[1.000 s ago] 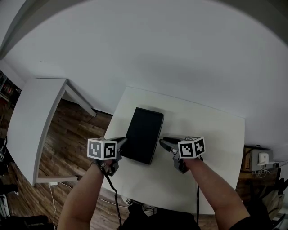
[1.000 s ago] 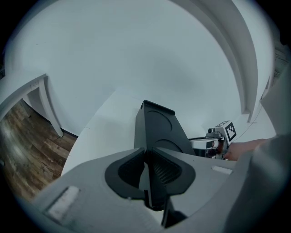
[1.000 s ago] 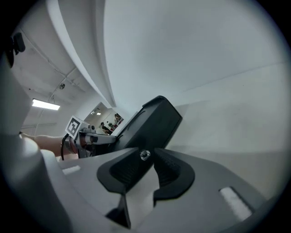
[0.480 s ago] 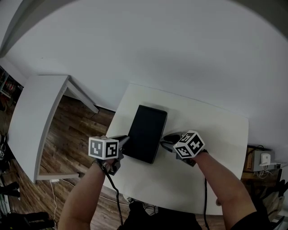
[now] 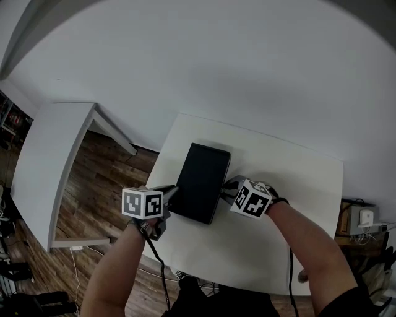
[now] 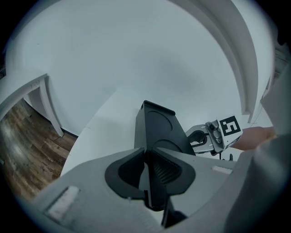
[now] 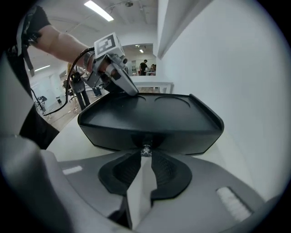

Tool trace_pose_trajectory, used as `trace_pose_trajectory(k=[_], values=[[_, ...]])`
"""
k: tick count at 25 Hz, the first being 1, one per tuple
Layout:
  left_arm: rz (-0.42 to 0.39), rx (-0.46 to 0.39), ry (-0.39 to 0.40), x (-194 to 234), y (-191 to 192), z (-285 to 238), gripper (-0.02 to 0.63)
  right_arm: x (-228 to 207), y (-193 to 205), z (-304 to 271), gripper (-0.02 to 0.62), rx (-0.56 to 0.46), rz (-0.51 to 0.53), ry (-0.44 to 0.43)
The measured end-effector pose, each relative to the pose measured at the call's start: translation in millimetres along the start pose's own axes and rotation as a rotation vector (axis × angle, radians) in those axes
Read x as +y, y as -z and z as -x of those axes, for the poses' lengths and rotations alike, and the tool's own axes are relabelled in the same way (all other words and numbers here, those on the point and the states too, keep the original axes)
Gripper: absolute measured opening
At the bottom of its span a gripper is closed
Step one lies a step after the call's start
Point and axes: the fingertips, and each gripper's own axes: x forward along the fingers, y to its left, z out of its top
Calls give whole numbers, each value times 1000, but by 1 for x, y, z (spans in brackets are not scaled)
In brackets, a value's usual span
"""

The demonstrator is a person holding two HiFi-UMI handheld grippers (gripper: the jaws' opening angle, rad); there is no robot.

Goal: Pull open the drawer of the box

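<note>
Drawer knob (image 7: 145, 149) at frame centre, between right gripper (image 7: 144, 155) tips, jaws closing around it; left gripper (image 6: 148, 159) clamped on box (image 6: 157, 123) edge.

— How's the light?
— Soft and even, rather dim in the head view. A ceiling strip (image 7: 99, 10) glares above the left tool (image 6: 148, 157); the counter (image 5: 291, 179) beside it carries only faint shadows.
— And sharpness?
— The tool's own body blurs near the lens. The black box (image 5: 201, 182) ahead of it shows a faint sheen. Every view bulges, corners dark.
</note>
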Motion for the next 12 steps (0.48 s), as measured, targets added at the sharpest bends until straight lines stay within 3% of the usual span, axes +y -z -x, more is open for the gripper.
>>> trace_pose_trajectory(k=[12], values=[[5, -3, -16, 2, -1, 0, 61, -1, 3, -6, 69, 64, 128, 92]])
